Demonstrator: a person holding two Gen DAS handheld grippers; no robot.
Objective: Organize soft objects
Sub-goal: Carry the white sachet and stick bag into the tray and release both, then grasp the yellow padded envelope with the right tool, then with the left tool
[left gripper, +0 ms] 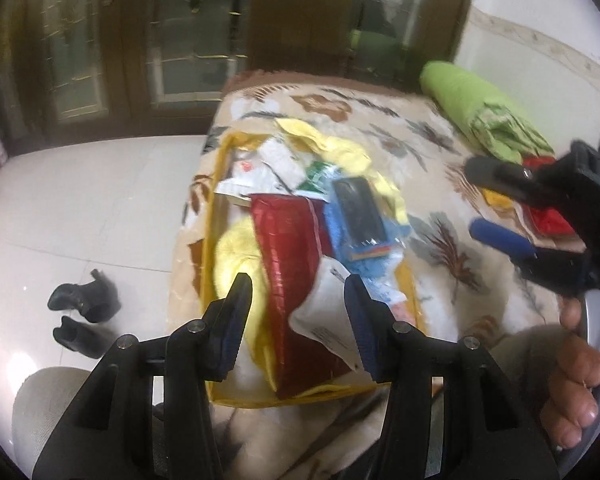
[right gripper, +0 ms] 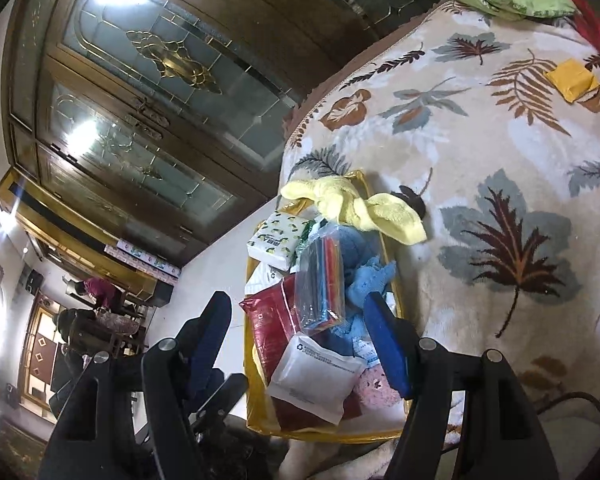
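A yellow-rimmed storage box (left gripper: 210, 240) lies on a leaf-patterned blanket (left gripper: 440, 240). It holds a red packet (left gripper: 290, 248), a white pouch (left gripper: 332, 312), a blue towel (left gripper: 340, 224), a clear bag of dark and coloured items (left gripper: 358, 212) and yellow cloths (left gripper: 340, 148). My left gripper (left gripper: 298, 292) is open and empty, just above the box's near end. My right gripper (right gripper: 300, 312) is open and empty, over the same box (right gripper: 256, 380); in the left wrist view it (left gripper: 484, 200) hovers to the right. The red packet (right gripper: 268, 320), white pouch (right gripper: 316, 380), blue towel (right gripper: 364, 272) and yellow cloth (right gripper: 356, 204) show below it.
A green folded quilt (left gripper: 484, 116) lies at the bed's far right, with red items (left gripper: 548, 208) beside it. A yellow packet (right gripper: 572, 78) lies on the blanket (right gripper: 500, 160). Black shoes (left gripper: 82, 312) stand on the white tiled floor. A dark wooden cabinet (right gripper: 140, 100) with glass doors stands behind.
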